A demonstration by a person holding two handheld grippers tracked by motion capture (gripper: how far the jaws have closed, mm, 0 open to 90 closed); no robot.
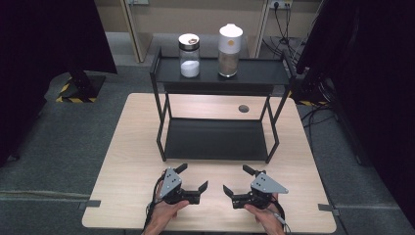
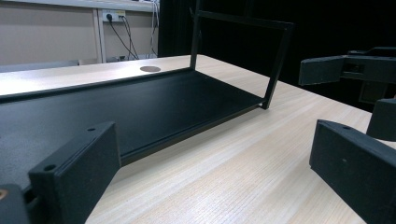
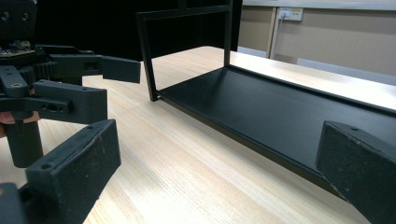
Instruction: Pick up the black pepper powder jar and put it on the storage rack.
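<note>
Start position — left gripper (image 1: 191, 176) and right gripper (image 1: 237, 179) both spread, empty, on table (image 1: 127, 161). Jars (image 1: 189, 55) stood well ahead, atop shelf (image 1: 254, 73). Next move likely needed a long forward reach.

Forearms cut off by the bottom edge of the high view, only the hands behind the left tool (image 1: 191, 177) and the right tool (image 1: 237, 180) showing. Contents of the two jars (image 1: 189, 55) on the rack's (image 1: 215, 139) top shelf too small to tell: white in one, brownish in the other. In the gripper views, rack cropped by the top and side edges, upper shelf out of frame; own jaws clipped at the bottom corners.
</note>
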